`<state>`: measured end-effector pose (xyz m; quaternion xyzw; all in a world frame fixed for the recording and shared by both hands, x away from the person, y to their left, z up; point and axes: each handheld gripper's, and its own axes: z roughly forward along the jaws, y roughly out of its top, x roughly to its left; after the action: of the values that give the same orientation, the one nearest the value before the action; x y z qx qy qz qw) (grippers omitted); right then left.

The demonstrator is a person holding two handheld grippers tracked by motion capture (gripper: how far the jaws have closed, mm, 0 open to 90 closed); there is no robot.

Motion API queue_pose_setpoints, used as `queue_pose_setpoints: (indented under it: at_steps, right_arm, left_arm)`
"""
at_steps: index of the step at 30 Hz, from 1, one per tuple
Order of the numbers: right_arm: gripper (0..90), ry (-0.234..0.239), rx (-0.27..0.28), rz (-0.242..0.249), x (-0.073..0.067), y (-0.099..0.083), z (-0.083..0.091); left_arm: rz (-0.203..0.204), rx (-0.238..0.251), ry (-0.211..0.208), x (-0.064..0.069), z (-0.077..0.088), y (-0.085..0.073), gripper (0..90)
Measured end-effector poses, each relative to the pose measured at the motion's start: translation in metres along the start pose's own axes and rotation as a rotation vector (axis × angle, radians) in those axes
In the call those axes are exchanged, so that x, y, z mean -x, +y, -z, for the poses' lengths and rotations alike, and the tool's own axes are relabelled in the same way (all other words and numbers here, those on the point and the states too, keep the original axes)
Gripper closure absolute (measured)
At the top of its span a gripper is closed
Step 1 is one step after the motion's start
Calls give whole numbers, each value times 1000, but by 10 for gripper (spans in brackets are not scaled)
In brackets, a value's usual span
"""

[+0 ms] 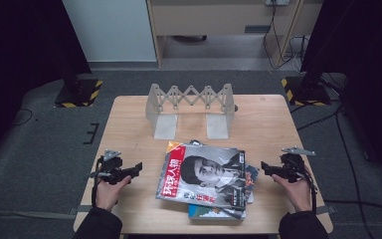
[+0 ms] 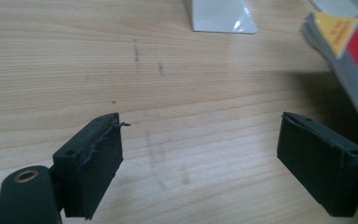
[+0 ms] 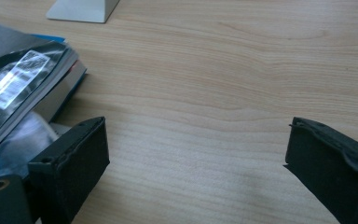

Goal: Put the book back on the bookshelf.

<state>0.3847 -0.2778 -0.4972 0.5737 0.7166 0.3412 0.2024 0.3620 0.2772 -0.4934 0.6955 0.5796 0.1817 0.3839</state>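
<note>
A stack of magazines [image 1: 206,181] lies at the near middle of a pale wooden bench [image 1: 268,124], flanked by two hand-held grippers. The top magazine [image 1: 201,177], with a red title band down its left side and a black-and-white portrait on its cover, sits slightly askew on the others, whose corners poke out at the near and right edges; a blue cover [image 1: 204,213] peeps out at the near edge.

The left gripper [image 1: 138,168], held in the person's left hand [image 1: 110,191], rests to the left of the stack, its jaws pointing right toward the magazines and apart from them. In the left gripper view the jaws stand spread wide with bare wood between them, nothing pinched; the stack's red and yellow corner [image 2: 349,39] shows at the far right of that view.

The right gripper [image 1: 264,167], held in the person's right hand [image 1: 296,191], sits to the right of the stack, its jaws pointing left and stopping short of the magazines' edge. In the right gripper view these jaws are likewise spread wide over empty wood, holding nothing, with the stack's layered page edges [image 3: 32,88] just beside the left-hand jaw.

At the far side of the bench stands a translucent expandable rack [image 1: 191,99] with a zigzag lattice, upright and well apart from the stack, its two flat feet reaching toward the magazines. Beyond the bench lies grey floor [image 1: 40,149], with black stands marked by yellow-striped bases at left and right.
</note>
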Motion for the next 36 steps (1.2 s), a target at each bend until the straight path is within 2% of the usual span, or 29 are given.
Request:
queue_pose_setpoints:
  at_steps: [5,8,12,13,16,23,24,25,26,36]
  right_arm:
    - [62,18,26,16,-9,2,9]
    - [63,61,72,1,-20,6,17]
    - [63,79,86,15,-28,8,20]
    - [65,93,93,28,-36,9,22]
    - [67,107,102,34,-43,10,24]
    - [80,136,106,67,-59,11,26]
    - [80,154,102,68,-64,10,25]
    - [81,159,99,68,-65,10,25]
    - [81,159,99,68,-65,10,25]
    - [145,194,56,99,-82,5,20]
  left_arm:
    - [-5,16,-38,7,5,0,141]
    - [-14,4,-62,13,6,-1,152]
    - [-22,9,-77,18,9,-2,153]
    - [-25,11,-96,22,11,-3,155]
    - [-38,7,-119,28,14,-5,162]
    - [-72,-3,-177,40,18,-10,156]
    - [-75,-3,-199,43,19,-11,153]
    - [-75,-3,-199,43,19,-11,153]
    - [-76,-3,-222,45,20,-12,153]
    - [-85,-46,-248,54,16,-18,190]
